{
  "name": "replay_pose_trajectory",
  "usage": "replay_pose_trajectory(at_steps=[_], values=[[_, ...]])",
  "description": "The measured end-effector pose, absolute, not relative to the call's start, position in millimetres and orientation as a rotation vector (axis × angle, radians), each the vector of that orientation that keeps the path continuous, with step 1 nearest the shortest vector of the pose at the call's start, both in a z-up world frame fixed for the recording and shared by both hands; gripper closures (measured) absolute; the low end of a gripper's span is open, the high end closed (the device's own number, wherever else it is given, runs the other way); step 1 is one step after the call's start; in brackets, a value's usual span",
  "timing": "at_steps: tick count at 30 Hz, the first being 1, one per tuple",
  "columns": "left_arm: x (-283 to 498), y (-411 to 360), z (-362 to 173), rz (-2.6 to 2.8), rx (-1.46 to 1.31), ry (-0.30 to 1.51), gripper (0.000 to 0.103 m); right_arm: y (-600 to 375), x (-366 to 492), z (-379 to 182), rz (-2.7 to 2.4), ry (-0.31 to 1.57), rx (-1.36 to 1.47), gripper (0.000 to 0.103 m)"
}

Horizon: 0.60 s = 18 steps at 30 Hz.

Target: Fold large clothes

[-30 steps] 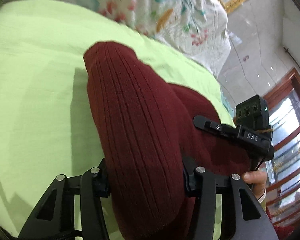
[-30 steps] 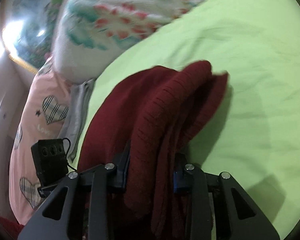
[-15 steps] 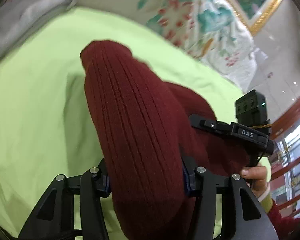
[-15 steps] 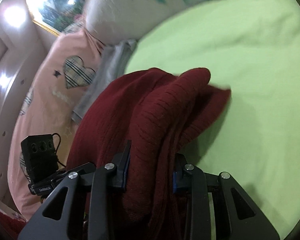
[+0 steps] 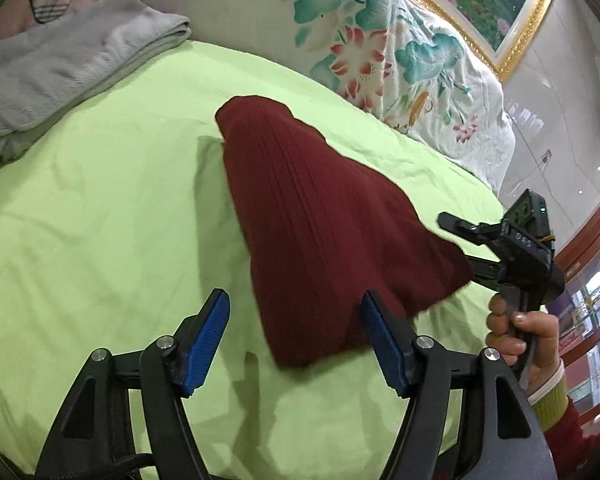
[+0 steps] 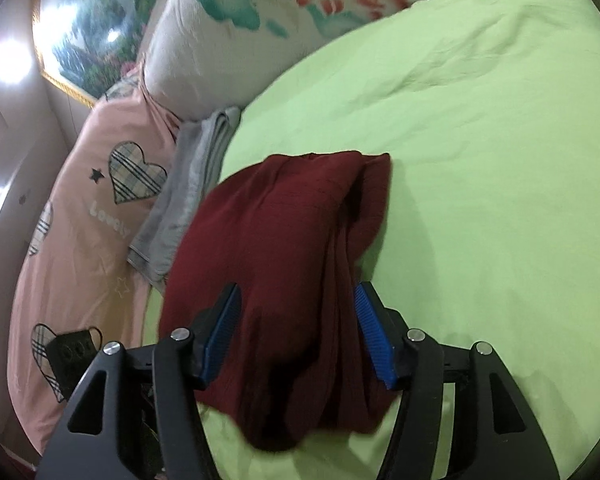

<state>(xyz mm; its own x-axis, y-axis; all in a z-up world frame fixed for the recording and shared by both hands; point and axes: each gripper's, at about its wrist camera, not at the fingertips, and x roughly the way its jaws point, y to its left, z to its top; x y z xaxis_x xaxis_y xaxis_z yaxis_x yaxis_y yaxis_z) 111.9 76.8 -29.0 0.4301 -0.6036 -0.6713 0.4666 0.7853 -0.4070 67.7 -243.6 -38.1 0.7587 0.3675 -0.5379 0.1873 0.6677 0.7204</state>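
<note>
A dark red ribbed sweater (image 5: pixel 320 216), folded into a thick bundle, lies on the green bed sheet (image 5: pixel 100 240). My left gripper (image 5: pixel 296 342) is opening. The sweater's near corner sits between its blue pads (image 5: pixel 206 340), and neither pad presses on it. My right gripper (image 6: pixel 298 334) is opening too. The sweater (image 6: pixel 284 248) bulges between its blue pads (image 6: pixel 374 338), loose and slightly blurred. In the left wrist view the right gripper (image 5: pixel 458 244) reaches to the sweater's right corner, with a hand (image 5: pixel 512 328) on its handle.
A folded grey cloth (image 5: pixel 60 68) lies at the sheet's far left edge, beside pink heart-print bedding (image 6: pixel 80 220). A white floral quilt (image 5: pixel 380 52) is piled along the back under a gold-framed picture (image 5: pixel 480 8). Open green sheet (image 6: pixel 500 160) spreads to the right.
Both grippers were shut on the raised sweater; now both have opened and the sweater has sunk onto the sheet. Both views have swung so the grey cloth and pink bedding show more.
</note>
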Motion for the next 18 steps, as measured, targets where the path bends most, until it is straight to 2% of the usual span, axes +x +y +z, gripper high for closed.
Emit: replay_pose_trajectory(at_steps=[10, 12, 13, 14, 15, 16, 18], values=[[88.1, 48.9, -42.6, -0.593, 0.017, 0.859, 0.034, -213.2, 54.9, -47.7, 0.157, 0.775, 0.845, 0.043], [90.8, 40.6, -46.4, -0.541, 0.077, 0.844, 0.036, -209.8, 59.7, -48.1, 0.161, 0.781, 0.835, 0.047], [93.0, 37.5, -47.5, -0.515, 0.103, 0.835, 0.039, -207.7, 63.0, -48.5, 0.160, 0.788, 0.824, 0.050], [93.0, 34.9, -48.1, -0.496, 0.124, 0.819, 0.043, -207.0, 65.2, -49.2, 0.154, 0.795, 0.818, 0.061], [93.8, 33.8, -47.3, -0.499, 0.126, 0.803, 0.061, -206.6, 67.6, -50.4, 0.145, 0.804, 0.814, 0.080], [92.5, 32.0, -45.8, -0.506, 0.130, 0.788, 0.073, -207.5, 71.3, -51.4, 0.143, 0.813, 0.816, 0.088], [88.7, 26.3, -40.5, -0.491, 0.172, 0.745, 0.084, -210.4, 70.6, -44.9, 0.146, 0.786, 0.813, 0.093]])
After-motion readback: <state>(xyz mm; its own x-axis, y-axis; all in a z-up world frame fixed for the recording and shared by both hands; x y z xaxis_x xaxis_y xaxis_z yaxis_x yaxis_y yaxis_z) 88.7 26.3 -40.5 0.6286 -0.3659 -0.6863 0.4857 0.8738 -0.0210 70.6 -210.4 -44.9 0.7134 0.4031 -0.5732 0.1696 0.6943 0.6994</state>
